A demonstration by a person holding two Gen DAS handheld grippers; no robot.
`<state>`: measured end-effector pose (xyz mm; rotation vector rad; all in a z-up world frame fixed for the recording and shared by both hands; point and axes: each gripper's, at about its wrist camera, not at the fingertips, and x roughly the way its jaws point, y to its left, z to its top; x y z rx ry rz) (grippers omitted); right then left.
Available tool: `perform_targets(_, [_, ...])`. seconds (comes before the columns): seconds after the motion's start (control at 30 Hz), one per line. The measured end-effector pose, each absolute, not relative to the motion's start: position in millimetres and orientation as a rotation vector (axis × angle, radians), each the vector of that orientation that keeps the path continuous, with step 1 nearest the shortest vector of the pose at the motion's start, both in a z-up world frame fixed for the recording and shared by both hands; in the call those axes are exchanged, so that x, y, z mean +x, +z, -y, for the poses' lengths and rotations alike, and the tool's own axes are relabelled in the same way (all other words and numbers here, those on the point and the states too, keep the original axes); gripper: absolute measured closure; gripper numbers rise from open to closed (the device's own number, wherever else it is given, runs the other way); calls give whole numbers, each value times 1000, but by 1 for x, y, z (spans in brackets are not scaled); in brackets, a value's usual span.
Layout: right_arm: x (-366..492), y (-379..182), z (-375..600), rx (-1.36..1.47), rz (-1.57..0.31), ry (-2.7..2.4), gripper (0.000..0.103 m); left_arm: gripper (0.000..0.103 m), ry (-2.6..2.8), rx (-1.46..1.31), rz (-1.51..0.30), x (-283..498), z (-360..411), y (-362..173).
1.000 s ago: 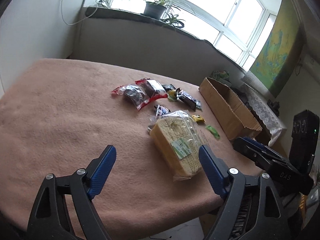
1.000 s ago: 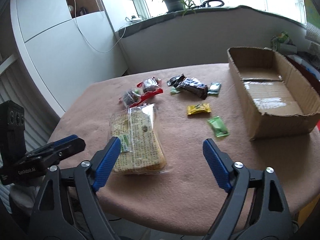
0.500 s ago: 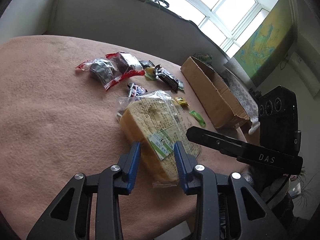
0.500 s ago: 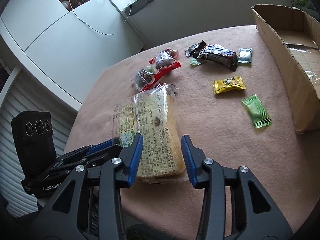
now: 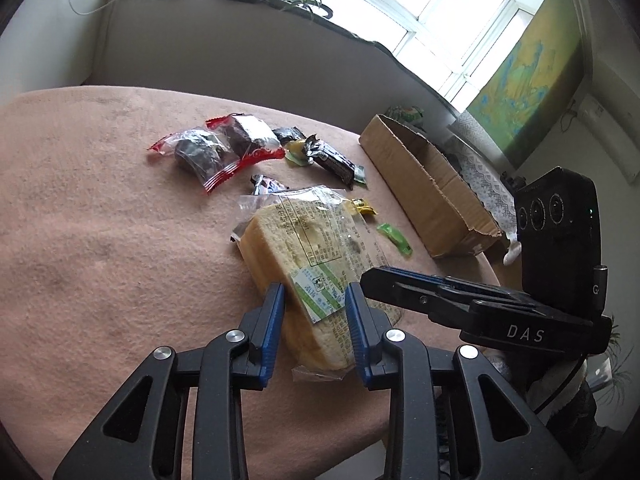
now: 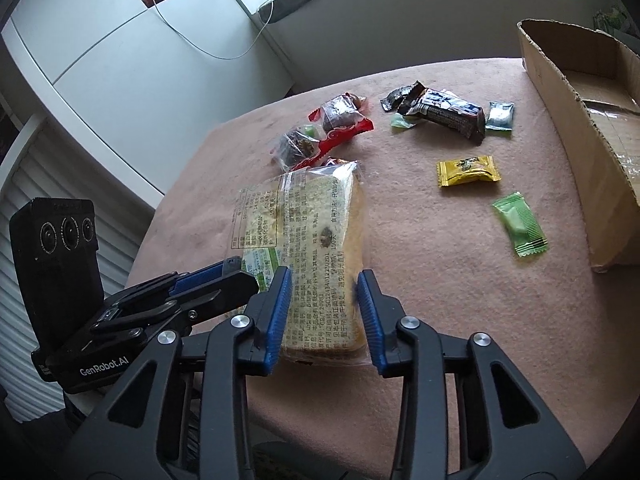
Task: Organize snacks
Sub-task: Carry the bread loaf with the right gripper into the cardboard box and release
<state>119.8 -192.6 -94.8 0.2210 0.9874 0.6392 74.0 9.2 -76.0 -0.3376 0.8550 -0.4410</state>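
Note:
A bagged slab of sliced bread [image 5: 308, 236] [image 6: 308, 220] lies on the pink tablecloth near the front edge. My left gripper [image 5: 314, 292] hovers at its near left corner, jaws drawn narrow, the bread showing through the gap. My right gripper [image 6: 324, 280] hovers at the near right end with its jaws closing; the pads do not squeeze the loaf. Each gripper also shows from the side in the other view: the right gripper [image 5: 400, 280], the left gripper [image 6: 224, 280]. An open cardboard box [image 5: 420, 184] [image 6: 560, 128] stands to the right.
Beyond the bread lie two red-edged dark cakes [image 5: 208, 148] [image 6: 332, 120], a dark bar [image 5: 334, 160] [image 6: 444, 112], a yellow candy [image 6: 468, 170] and a green candy [image 6: 520, 224]. A small teal packet [image 6: 499, 116] lies beside the bar. The table edge runs just under both grippers.
Both grippers' jaws went from wide apart to a narrow gap. Both tipped downward and came in over the bread's near end.

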Motion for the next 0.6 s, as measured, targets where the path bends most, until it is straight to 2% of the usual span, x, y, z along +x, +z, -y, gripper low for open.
perform_targets(0.3, [114,-68,209,207,-913,614,67,74,-464,-288,-814,82,6,-57])
perform_targets(0.6, [120,-29,265,239,-813,536,67,74,-532,-201,-731,109,58,-20])
